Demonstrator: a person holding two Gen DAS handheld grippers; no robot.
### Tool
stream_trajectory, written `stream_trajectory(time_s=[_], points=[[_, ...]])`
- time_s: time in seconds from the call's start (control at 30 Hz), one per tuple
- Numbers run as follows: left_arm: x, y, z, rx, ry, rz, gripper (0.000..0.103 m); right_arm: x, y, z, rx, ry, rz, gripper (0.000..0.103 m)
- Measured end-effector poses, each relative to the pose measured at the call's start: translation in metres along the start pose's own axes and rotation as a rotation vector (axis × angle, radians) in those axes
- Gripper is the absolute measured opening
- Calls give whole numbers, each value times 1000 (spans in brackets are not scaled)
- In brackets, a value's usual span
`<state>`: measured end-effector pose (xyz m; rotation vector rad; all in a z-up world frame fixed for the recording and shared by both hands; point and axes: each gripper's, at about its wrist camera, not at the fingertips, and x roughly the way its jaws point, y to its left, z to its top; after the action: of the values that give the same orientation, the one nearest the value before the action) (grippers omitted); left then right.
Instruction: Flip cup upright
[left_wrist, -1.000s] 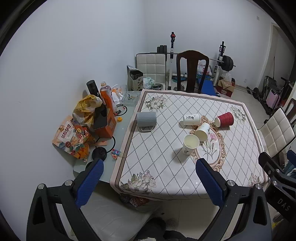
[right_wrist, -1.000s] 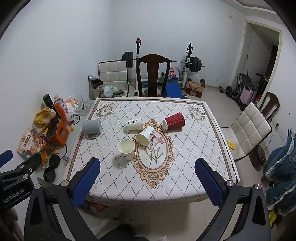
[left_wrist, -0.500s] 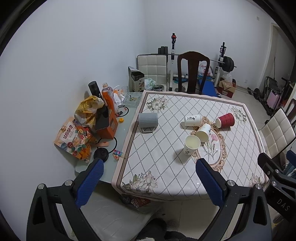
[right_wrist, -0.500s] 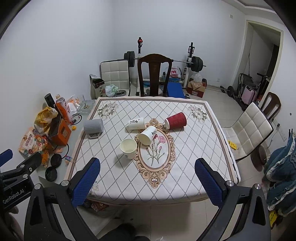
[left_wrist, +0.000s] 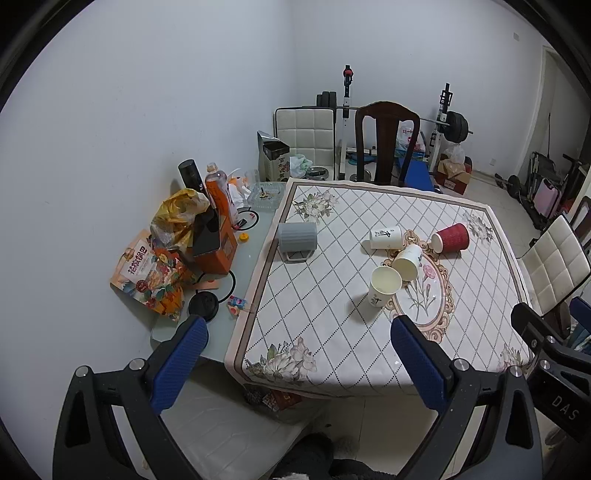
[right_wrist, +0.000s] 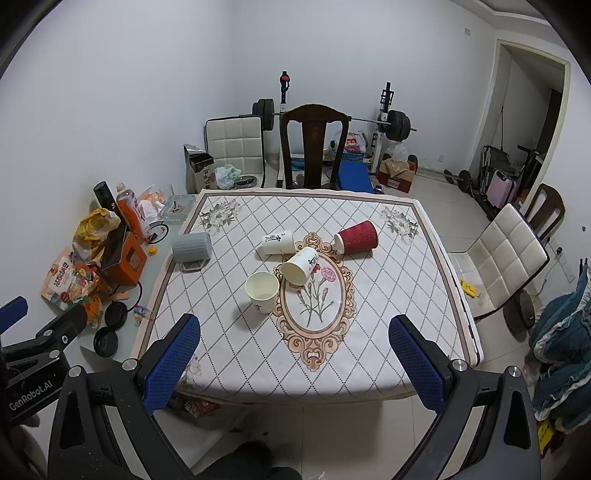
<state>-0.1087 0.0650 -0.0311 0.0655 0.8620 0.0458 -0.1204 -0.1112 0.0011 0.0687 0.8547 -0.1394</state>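
Observation:
Several cups sit on a table with a diamond-pattern cloth (right_wrist: 229, 362). One white paper cup (right_wrist: 262, 291) stands upright (left_wrist: 384, 288). Two white paper cups lie on their sides: one (right_wrist: 300, 265) just behind it (left_wrist: 407, 261), another (right_wrist: 277, 242) farther back (left_wrist: 386, 237). A red ribbed cup (right_wrist: 357, 237) lies on its side at the right (left_wrist: 450, 237). A grey mug (right_wrist: 192, 249) lies on its side at the left (left_wrist: 297, 239). My left gripper (left_wrist: 295, 354) and right gripper (right_wrist: 295, 350) are both open and empty, held well back from the table's near edge.
Snack bags, an orange box (left_wrist: 218, 243), bottles and black lids crowd the glass strip left of the cloth. A dark wooden chair (right_wrist: 314, 147) stands at the far side. A white padded chair (right_wrist: 506, 258) stands at the right. Weights and boxes line the back wall.
Both views have drifted slightly back and up from the table. The cups have not moved and both grippers stay open.

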Motion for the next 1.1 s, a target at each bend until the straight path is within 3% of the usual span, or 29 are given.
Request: stream_trajectory(time_s=[1.1], points=[[-3, 9, -7, -14, 6, 3, 102, -2, 10, -8, -8, 4, 8, 103]])
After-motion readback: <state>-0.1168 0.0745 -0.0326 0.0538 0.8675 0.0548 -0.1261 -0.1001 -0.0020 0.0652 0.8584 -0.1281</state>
